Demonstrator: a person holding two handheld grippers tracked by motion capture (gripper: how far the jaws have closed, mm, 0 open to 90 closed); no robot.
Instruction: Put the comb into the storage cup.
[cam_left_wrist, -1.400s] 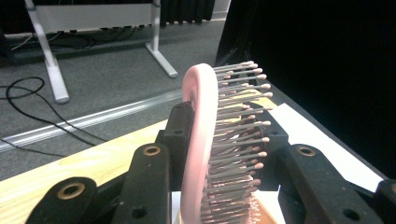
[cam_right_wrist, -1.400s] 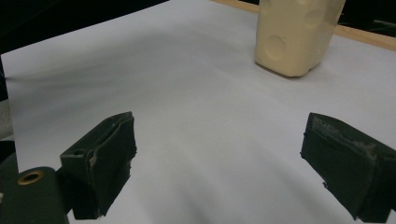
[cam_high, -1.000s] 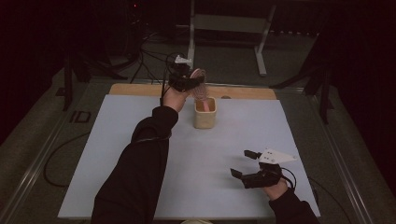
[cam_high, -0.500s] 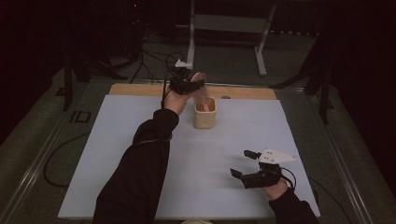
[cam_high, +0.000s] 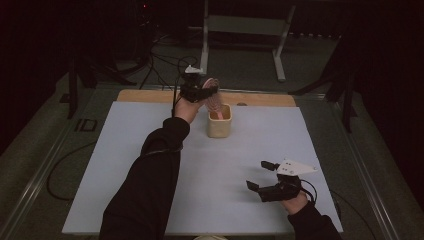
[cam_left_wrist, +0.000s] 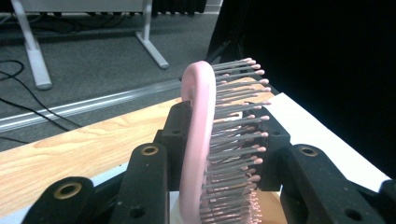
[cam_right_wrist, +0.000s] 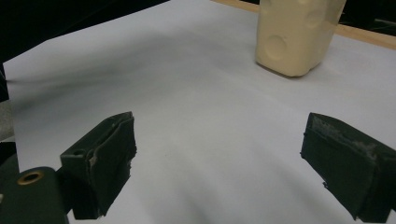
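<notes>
My left gripper (cam_high: 201, 92) is at the far side of the table, just above a cream cup (cam_high: 220, 122). It is shut on a pink hairbrush (cam_high: 214, 100), whose lower end reaches down into the cup. In the left gripper view the brush (cam_left_wrist: 198, 140) stands on edge between the pads, bristles to the right; the jaws have just eased open slightly with the brush still between them. My right gripper (cam_high: 258, 175) rests near the front right of the table, open with nothing in it. In the right gripper view its jaws (cam_right_wrist: 229, 154) stand wide apart, and the cup (cam_right_wrist: 296, 35) is farther off.
A white sheet (cam_high: 150, 150) covers the table, with a wooden strip (cam_high: 150, 96) along its far edge. Beyond it on the floor are a metal stand (cam_high: 277, 60) and loose cables (cam_high: 165, 62). The surroundings are dark.
The left gripper has come down slightly with the brush toward the cup. The right gripper has not moved.
</notes>
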